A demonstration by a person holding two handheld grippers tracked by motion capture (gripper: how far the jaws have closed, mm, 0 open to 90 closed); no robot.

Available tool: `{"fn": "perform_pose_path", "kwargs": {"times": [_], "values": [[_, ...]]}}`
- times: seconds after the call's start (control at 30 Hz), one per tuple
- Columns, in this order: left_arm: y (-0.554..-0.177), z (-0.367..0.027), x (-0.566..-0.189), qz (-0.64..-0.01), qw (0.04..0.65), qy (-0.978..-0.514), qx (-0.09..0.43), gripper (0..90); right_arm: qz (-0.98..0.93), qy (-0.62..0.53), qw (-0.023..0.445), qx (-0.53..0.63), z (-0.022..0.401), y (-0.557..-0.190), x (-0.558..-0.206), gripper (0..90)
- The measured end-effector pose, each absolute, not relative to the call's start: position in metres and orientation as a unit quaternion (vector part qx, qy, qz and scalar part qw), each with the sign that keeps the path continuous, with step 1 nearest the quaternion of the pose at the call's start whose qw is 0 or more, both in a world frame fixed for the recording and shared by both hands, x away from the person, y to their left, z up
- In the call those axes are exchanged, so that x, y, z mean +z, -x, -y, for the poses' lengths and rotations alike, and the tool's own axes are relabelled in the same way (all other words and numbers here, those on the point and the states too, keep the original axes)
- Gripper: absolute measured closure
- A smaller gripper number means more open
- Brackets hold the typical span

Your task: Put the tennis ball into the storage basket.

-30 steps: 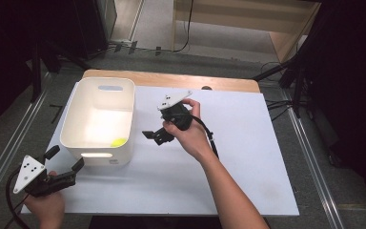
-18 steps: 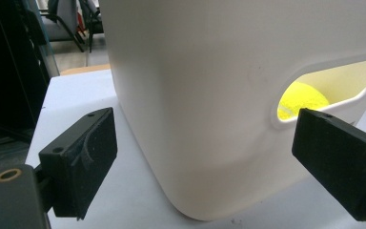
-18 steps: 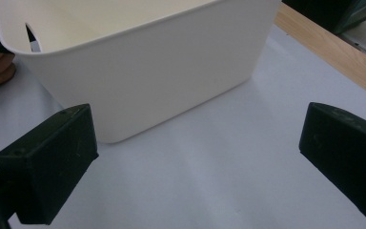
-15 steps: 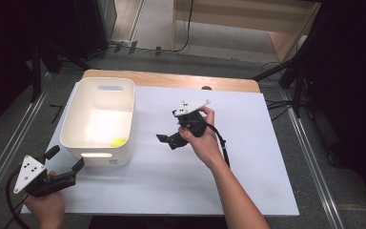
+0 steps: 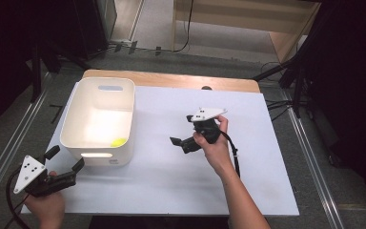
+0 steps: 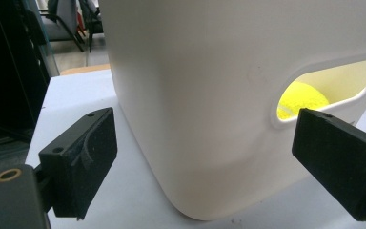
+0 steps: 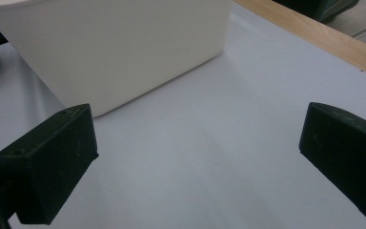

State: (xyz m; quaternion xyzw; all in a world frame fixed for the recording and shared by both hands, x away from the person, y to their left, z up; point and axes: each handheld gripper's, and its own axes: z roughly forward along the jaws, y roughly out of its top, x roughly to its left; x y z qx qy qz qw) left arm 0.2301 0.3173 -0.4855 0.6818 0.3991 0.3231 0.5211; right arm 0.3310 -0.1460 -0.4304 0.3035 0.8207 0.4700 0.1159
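Item: white bin [image 5: 78,136] | upright, open-topped, handle cutouts in end walls | left on table || Item: yellow-green ball [image 5: 118,141] | inside bin, near-right corner, resting on floor

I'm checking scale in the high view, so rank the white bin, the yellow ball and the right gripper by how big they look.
1. Bin, largest by far.
2. Right gripper, mid-sized.
3. Ball, smallest, lying inside the bin at its near wall.
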Motion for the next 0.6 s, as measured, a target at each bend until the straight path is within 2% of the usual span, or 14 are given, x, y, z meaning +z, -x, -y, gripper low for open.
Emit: {"fn": "perform_pose_path", "kwargs": {"times": [0.6], "values": [[-0.23, -0.317, -0.485, -0.398, 0.519, -0.684, 0.323, 7.9, -0.795, -0.34, 0.134, 0.484, 0.192, -0.315, -0.448, 0.0]]}}
